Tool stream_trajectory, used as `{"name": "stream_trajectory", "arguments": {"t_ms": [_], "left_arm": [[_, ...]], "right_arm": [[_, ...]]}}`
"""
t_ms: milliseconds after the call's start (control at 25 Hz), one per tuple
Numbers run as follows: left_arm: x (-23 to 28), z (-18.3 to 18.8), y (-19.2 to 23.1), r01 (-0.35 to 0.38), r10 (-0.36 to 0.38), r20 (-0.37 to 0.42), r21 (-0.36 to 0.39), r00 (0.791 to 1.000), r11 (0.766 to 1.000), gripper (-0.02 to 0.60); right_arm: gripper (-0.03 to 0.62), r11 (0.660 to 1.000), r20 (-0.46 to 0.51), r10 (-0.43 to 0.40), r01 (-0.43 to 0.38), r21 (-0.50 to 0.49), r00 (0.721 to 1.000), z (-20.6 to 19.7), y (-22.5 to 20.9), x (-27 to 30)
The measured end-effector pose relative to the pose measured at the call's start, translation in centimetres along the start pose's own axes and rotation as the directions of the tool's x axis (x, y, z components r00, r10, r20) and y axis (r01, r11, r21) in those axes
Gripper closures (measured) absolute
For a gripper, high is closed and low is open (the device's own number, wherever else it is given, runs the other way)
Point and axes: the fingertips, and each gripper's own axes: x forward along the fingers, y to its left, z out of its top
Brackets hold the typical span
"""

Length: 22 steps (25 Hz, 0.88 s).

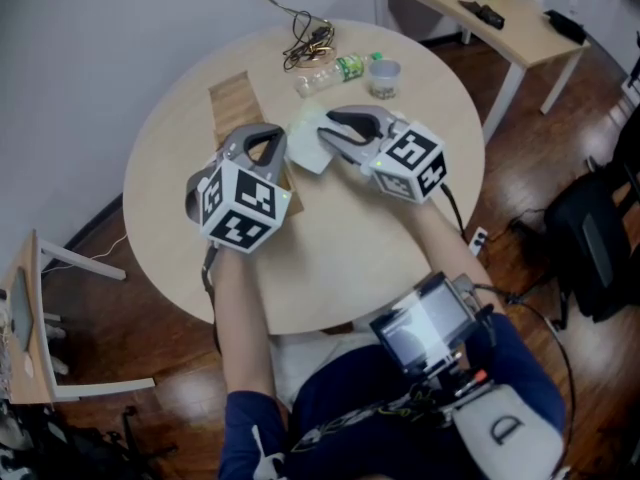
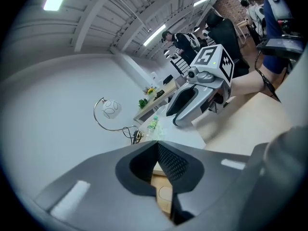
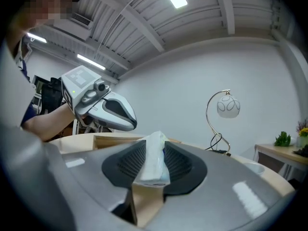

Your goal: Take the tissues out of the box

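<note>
A wooden tissue box point(image 1: 232, 101) lies on the round table point(image 1: 340, 258), its near end under my left gripper point(image 1: 278, 146). That gripper's jaws are shut, pads together, and I see nothing between them point(image 2: 157, 146); the box top point(image 2: 161, 189) shows just below. My right gripper point(image 1: 328, 133) is shut on a white tissue point(image 3: 154, 165), which stands bunched between its pads. In the head view the tissue point(image 1: 308, 143) spreads pale between the two grippers. From the left gripper view the right gripper point(image 2: 192, 105) hangs over that sheet point(image 2: 180, 129). The left gripper point(image 3: 113, 112) hovers above the box point(image 3: 115, 141).
A plastic bottle point(image 1: 335, 71), a small cup point(image 1: 384, 76) and a tangle of cable point(image 1: 308, 43) sit at the table's far side. A curved lamp point(image 3: 226, 107) stands by the wall. A second table point(image 1: 500, 28) is at the back right.
</note>
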Motion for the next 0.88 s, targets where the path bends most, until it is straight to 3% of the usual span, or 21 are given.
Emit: {"name": "stream_trajectory", "arguments": {"t_ms": [240,480,560,720,880], "left_arm": [[-1.5,-1.4,0.5,-0.078,0.081,0.033,-0.076,0.996,0.994,0.577],[-4.2,-1.7,2.9,-0.19,0.212,0.113,-0.176,0.971,0.966,0.577],[-4.9,-2.6,3.8,-0.239,0.267,0.105,-0.223,0.958,0.945,0.577],[-5.5,-6.3,5.2,-0.349,0.367,0.009,-0.291,0.93,0.891,0.577],[-5.9,-8.6,5.1,-0.353,0.38,0.0,-0.373,0.925,0.858,0.577]], "right_arm": [[0.477,1.0,0.05,-0.021,0.022,-0.014,0.999,0.5,-0.5,-0.5],[0.477,0.999,0.054,-0.049,0.048,0.011,0.997,1.4,-0.8,-0.8],[0.48,0.999,0.07,-0.051,0.051,0.003,0.996,1.3,-0.9,-0.9],[0.541,0.996,0.083,-0.088,0.09,-0.021,0.993,1.3,-1.5,-1.1],[0.56,0.997,0.098,-0.072,0.071,0.017,0.993,1.6,-1.4,-1.3]]}}
